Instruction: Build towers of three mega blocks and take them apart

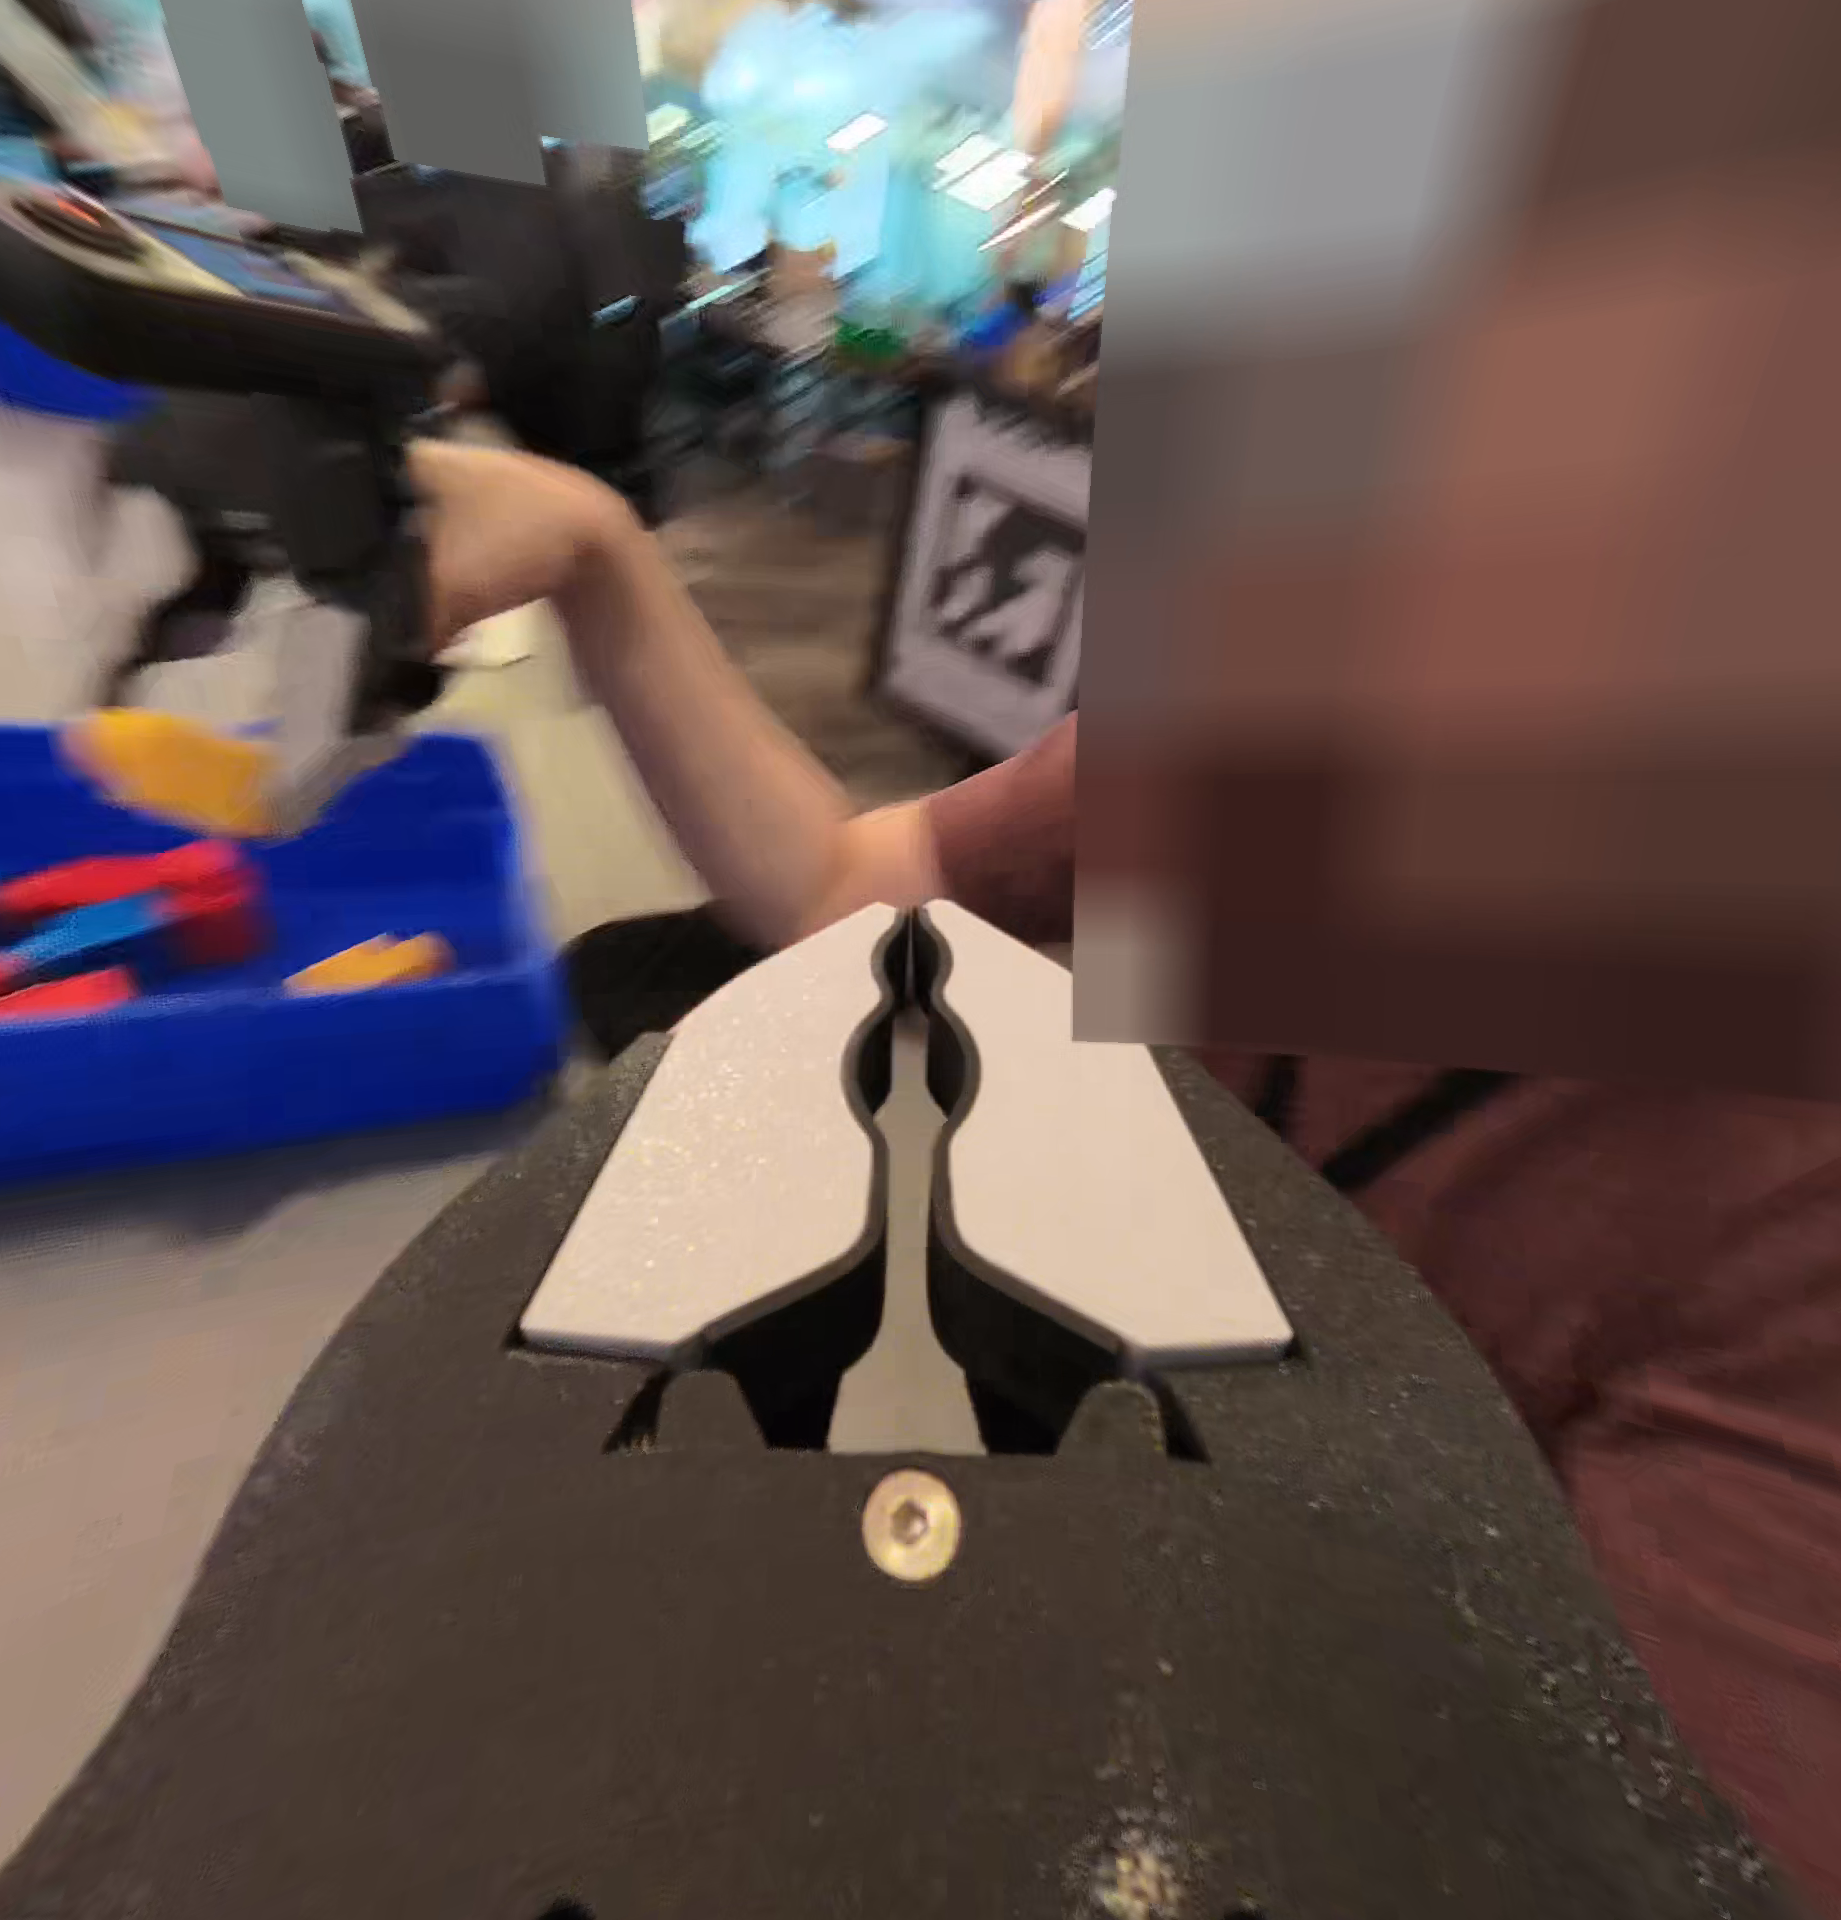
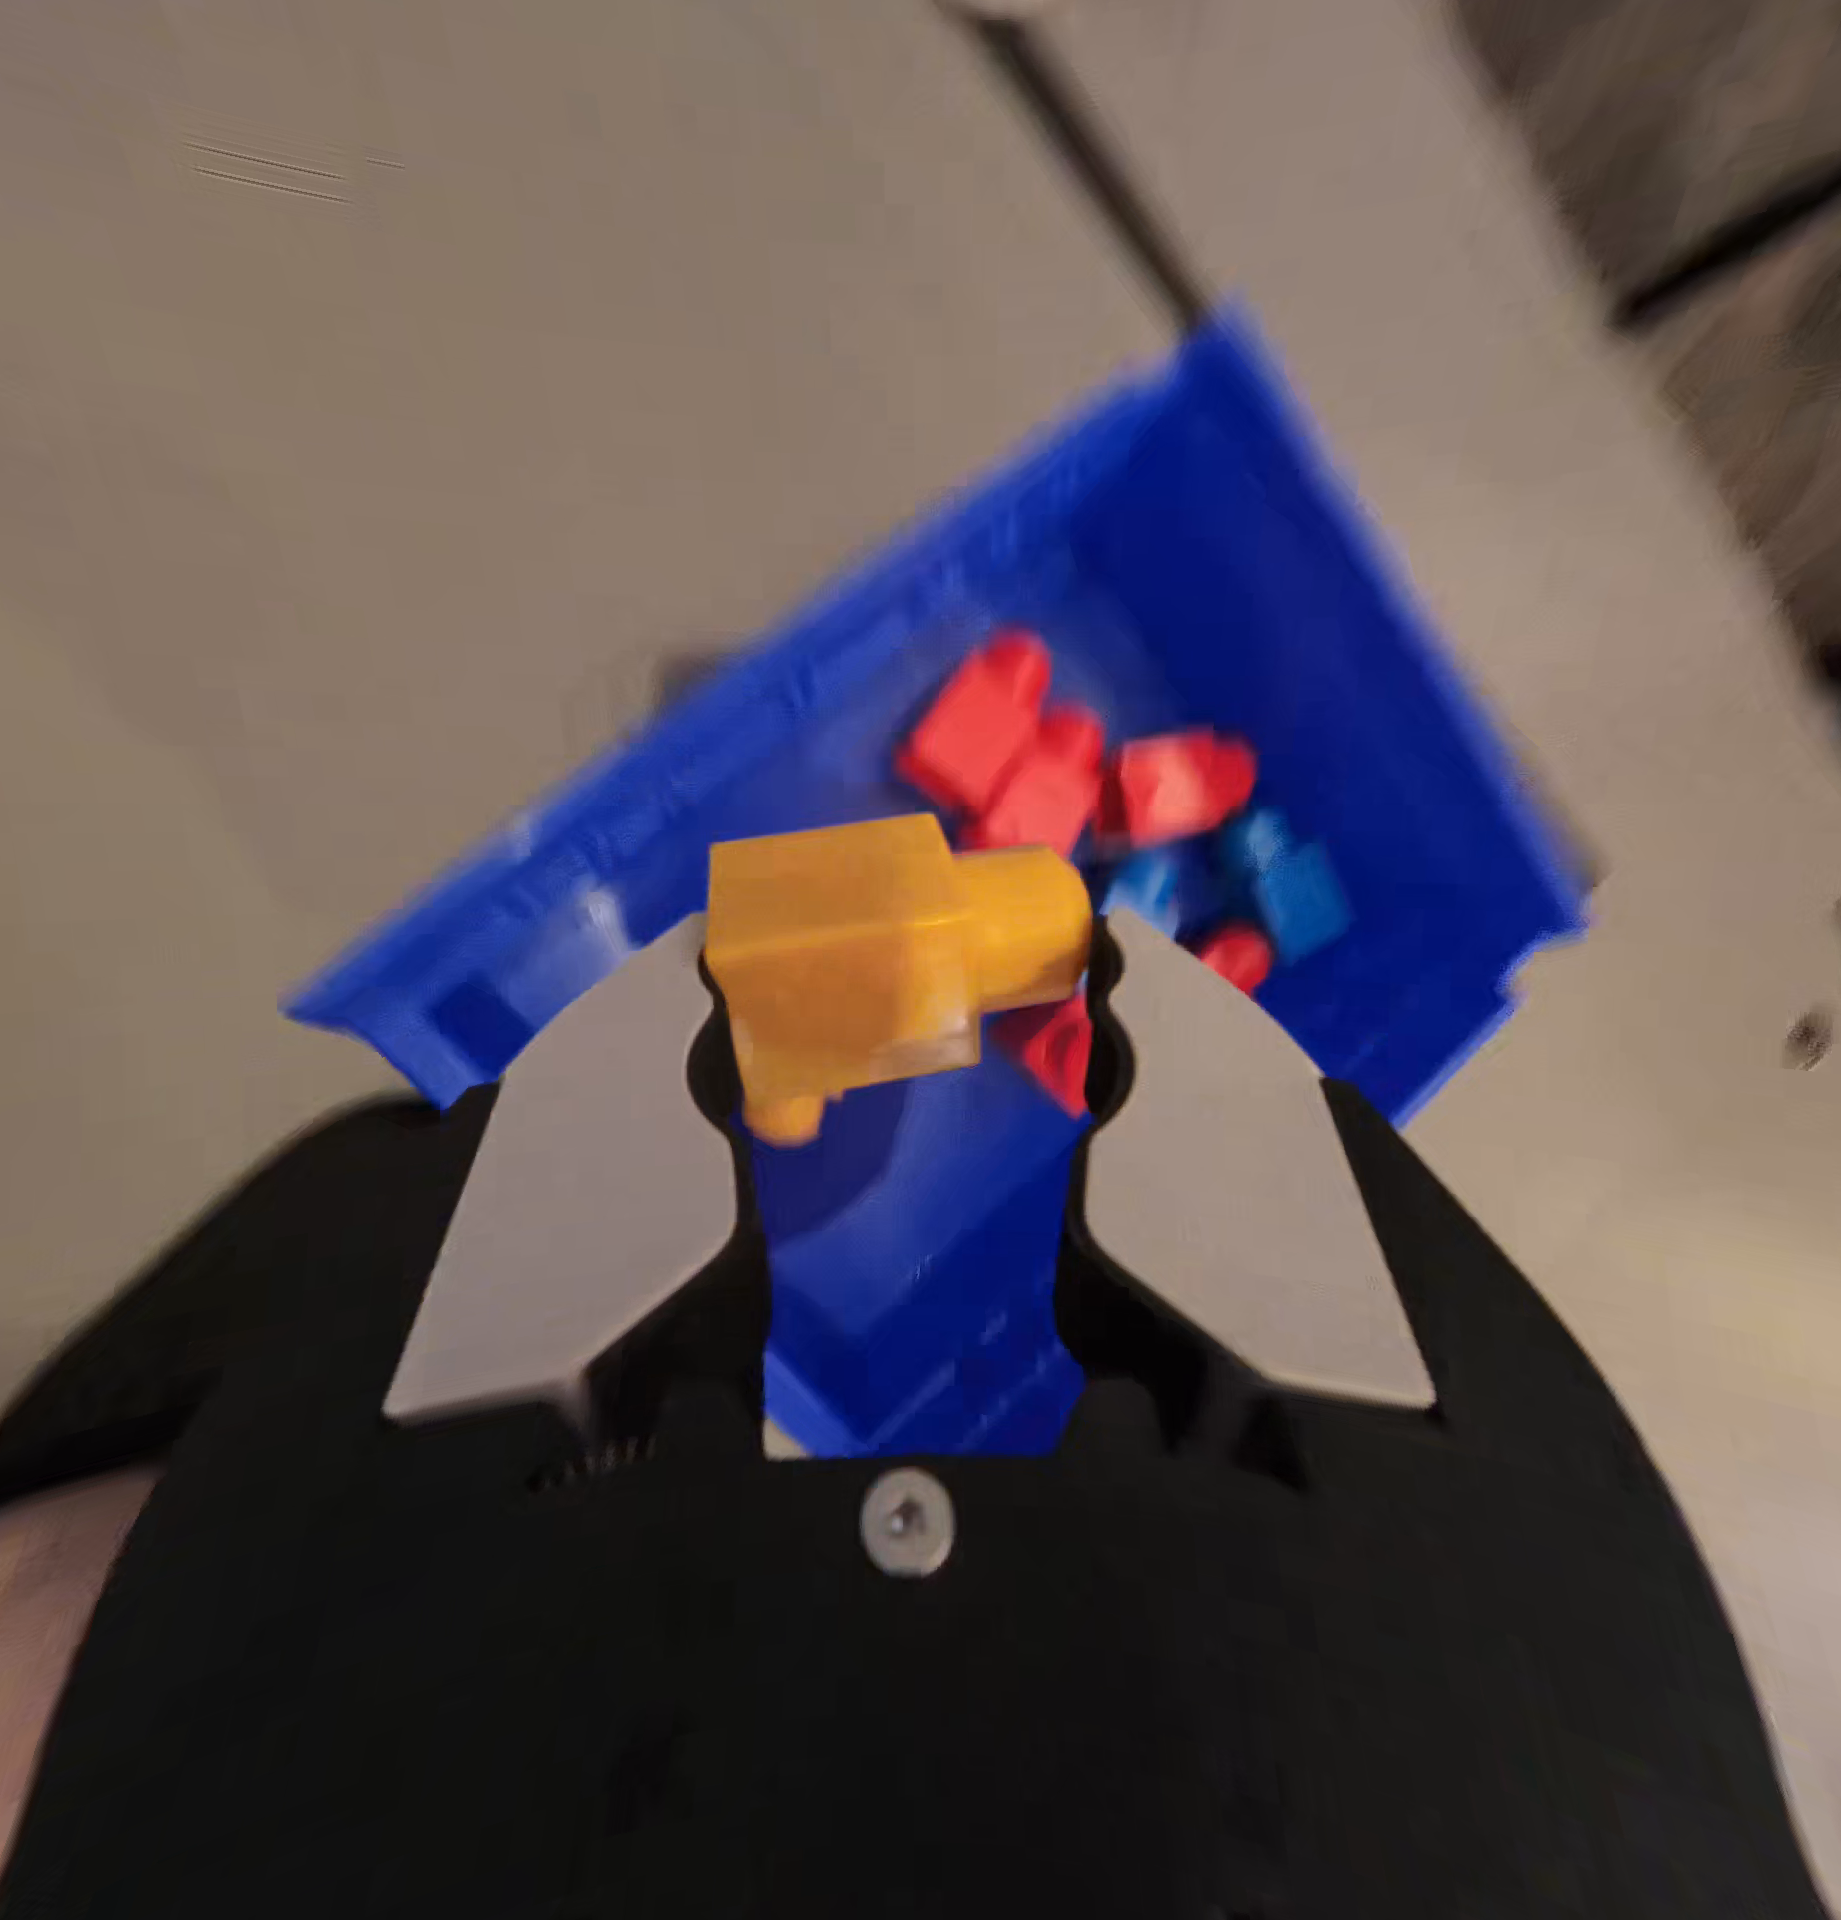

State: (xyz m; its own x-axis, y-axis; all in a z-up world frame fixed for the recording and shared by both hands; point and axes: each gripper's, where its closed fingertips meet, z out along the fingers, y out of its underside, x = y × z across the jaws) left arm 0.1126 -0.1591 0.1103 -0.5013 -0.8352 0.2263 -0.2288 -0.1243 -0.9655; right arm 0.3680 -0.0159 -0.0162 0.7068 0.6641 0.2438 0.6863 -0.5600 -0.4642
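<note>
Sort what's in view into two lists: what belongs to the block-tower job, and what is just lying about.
Belongs to the job:
- orange block, clamped in the right tool
- red blocks and blue blocks in the blue bin
- left tool, shut and empty

Just lying about:
- black-and-white marker board
- blurred room clutter behind

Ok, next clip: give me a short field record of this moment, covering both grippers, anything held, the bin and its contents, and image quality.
left gripper: shut, nothing between the fingertips
right gripper: closed on an orange mega block, held above the bin
blue bin: on a pale tabletop
bin contents: red blocks, blue blocks; another orange block shows in the left view
towers built: none visible
image quality: motion blur in both views
</note>
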